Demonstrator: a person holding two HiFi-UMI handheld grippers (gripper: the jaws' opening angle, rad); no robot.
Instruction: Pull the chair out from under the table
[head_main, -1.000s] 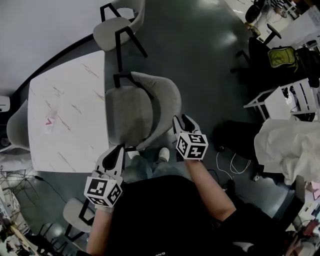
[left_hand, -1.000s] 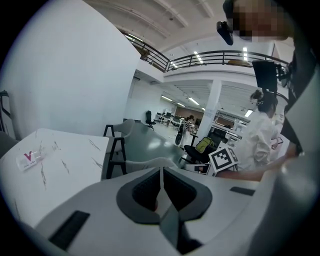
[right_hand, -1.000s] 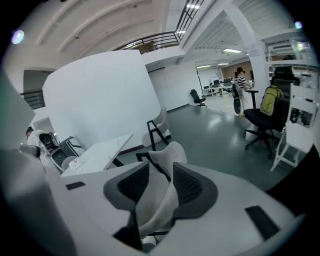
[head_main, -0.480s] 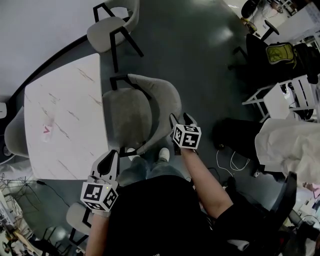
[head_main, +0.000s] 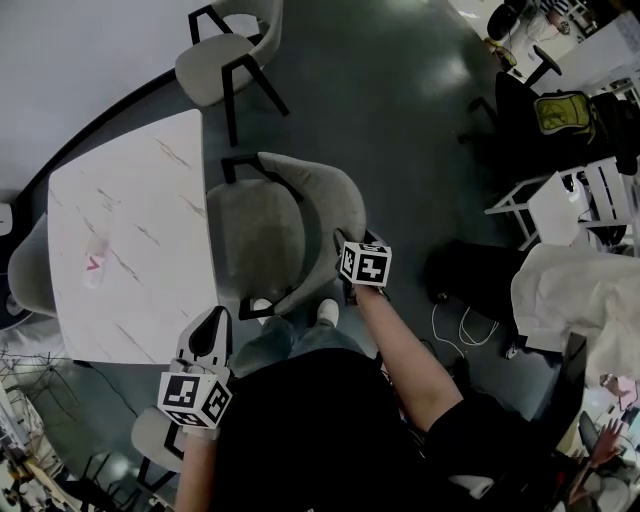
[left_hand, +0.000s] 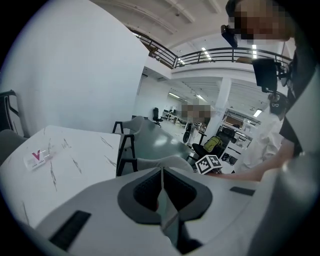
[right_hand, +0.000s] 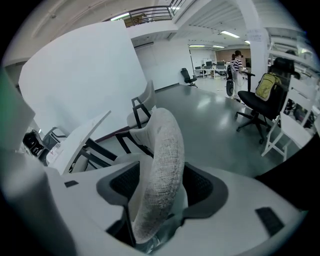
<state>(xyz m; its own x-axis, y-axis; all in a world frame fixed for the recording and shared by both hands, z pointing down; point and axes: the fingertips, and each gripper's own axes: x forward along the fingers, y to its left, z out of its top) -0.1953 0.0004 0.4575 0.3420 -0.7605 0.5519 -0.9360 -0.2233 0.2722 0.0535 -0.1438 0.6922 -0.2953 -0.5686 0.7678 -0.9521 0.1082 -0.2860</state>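
Note:
The grey upholstered chair (head_main: 262, 238) stands with its seat partly under the white marble-patterned table (head_main: 130, 230), its curved backrest (head_main: 338, 205) toward me. My right gripper (head_main: 350, 243) straddles the backrest rim (right_hand: 161, 160). Its jaws are opening, and the rim fills the space between them without a firm squeeze showing. My left gripper (head_main: 211, 323) hovers beside the table's near corner, apart from the chair. In the left gripper view the left gripper (left_hand: 162, 194) has its jaws shut edge to edge on nothing.
More grey chairs stand at the far side (head_main: 225, 55), the left side (head_main: 28, 268) and the near corner (head_main: 155, 435) of the table. A small label (head_main: 95, 262) lies on the tabletop. An office chair with a yellow backpack (head_main: 560, 112), a white rack (head_main: 590, 200) and floor cables (head_main: 450, 322) are to the right.
My right gripper has dropped down over the chair's backrest rim and its jaws have spread wider. The left gripper has drifted a little back toward me. The chair stays put.

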